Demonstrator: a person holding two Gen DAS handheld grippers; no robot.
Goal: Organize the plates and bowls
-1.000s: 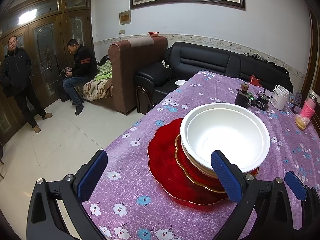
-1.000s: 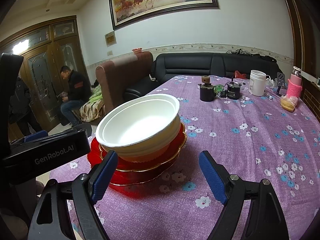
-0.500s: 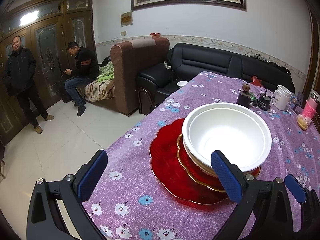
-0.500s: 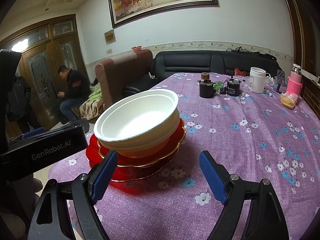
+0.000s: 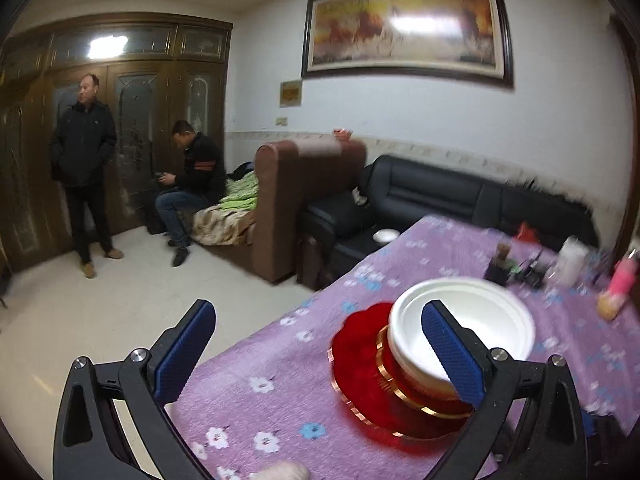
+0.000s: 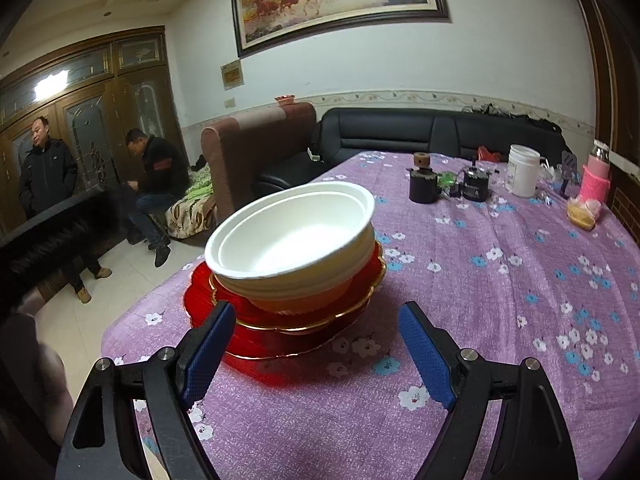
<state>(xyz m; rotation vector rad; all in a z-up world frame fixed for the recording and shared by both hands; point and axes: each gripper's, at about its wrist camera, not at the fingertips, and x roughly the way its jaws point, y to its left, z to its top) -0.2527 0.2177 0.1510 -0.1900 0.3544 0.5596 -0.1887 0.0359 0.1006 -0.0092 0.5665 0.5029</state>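
Note:
A stack stands on the purple flowered tablecloth (image 6: 500,300): white nested bowls (image 6: 292,240) on gold-rimmed red plates (image 6: 288,320). The stack also shows in the left wrist view, with the bowls (image 5: 472,320) on the red plates (image 5: 364,372). My right gripper (image 6: 316,356) is open and empty, just in front of the stack. My left gripper (image 5: 320,356) is open and empty, raised at the table's left edge, its right finger (image 5: 448,352) in front of the bowls.
At the table's far end stand a black jar (image 6: 423,188), a white tub (image 6: 522,176), a pink bottle (image 6: 596,180) and a snack bag (image 6: 582,212). A brown armchair (image 5: 304,192) and black sofa (image 5: 432,196) lie beyond. Two men (image 5: 84,160) are near the wooden doors.
My left gripper has pulled back and tilted up, so the stack sits lower and smaller in its view. My right gripper has drawn back slightly. Both stay open.

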